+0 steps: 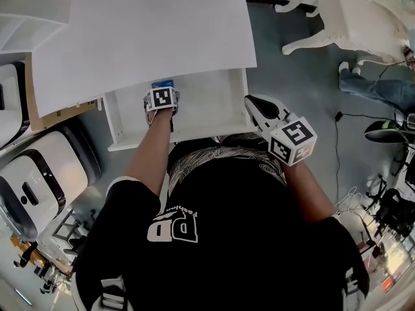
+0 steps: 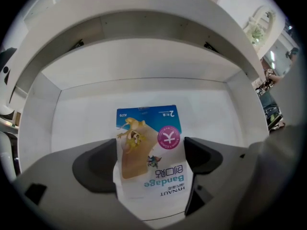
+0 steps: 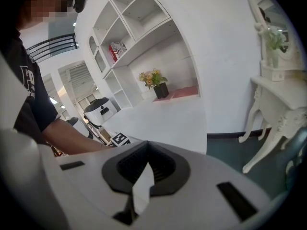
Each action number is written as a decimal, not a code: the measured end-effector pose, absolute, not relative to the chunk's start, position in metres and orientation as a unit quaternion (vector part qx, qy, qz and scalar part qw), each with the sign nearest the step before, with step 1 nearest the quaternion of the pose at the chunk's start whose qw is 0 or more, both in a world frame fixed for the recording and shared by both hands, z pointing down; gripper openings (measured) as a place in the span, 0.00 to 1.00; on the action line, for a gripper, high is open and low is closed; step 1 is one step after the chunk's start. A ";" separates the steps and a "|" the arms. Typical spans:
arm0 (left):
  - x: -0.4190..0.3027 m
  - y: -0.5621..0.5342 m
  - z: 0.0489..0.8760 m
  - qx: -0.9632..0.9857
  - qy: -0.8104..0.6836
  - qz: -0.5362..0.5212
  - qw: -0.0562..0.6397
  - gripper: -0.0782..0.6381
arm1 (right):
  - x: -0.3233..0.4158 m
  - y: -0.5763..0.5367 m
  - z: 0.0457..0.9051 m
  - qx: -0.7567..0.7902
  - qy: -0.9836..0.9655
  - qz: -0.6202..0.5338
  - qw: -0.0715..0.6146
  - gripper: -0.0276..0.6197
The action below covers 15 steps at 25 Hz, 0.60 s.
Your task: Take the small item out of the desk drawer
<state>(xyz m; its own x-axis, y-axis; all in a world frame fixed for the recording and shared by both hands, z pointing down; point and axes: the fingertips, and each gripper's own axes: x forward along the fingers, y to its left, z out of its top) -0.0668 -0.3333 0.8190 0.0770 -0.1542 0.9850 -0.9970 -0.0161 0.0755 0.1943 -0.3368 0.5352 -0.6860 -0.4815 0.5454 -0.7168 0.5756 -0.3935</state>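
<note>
Reaching into the open drawer (image 2: 81, 123) with my left gripper (image 2: 149, 158), I have its jaws spread wide, not clamped on anything; the bandage packet (image 2: 146, 123) lies flat on the drawer floor right between them, its near end tucked under the gripper's nose and its blue far end sticking out ahead of the tips; one dark pad (image 2: 96, 164) flanks its left long edge and the other flanks its right, very close, though I cannot tell whether either actually touches; the packet's print reads upside down from where the tool looks; ahead of the jaws past the packet is bare white drawer floor, then the back wall, with the desk top (image 1: 149, 24) overhanging above; from the head view the marker cube (image 1: 161, 99) of this gripper sits over the drawer's middle, and a sliver of the packet's blue edge shows just beyond it; my right gripper (image 3: 144, 174) hangs outside the drawer, just off its right front corner, with its jaws together and nothing I can name held in them; it points away across the room, so ahead of it I see white wall shelves (image 3: 129, 23), a pot of flowers (image 3: 154, 79) on a ledge, and an ornate white table (image 3: 280, 99) to its right; my left forearm (image 3: 67, 135) crosses to its left.
</note>
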 end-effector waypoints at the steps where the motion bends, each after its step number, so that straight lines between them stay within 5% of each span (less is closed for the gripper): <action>1: -0.067 -0.333 0.819 0.559 -0.514 0.443 0.476 0.70 | 0.195 -0.336 0.536 0.346 -0.866 0.305 0.194 0.06; 15: -0.068 -0.323 0.797 0.587 -0.470 0.443 0.488 0.70 | 0.171 -0.326 0.526 0.348 -0.869 0.302 0.180 0.06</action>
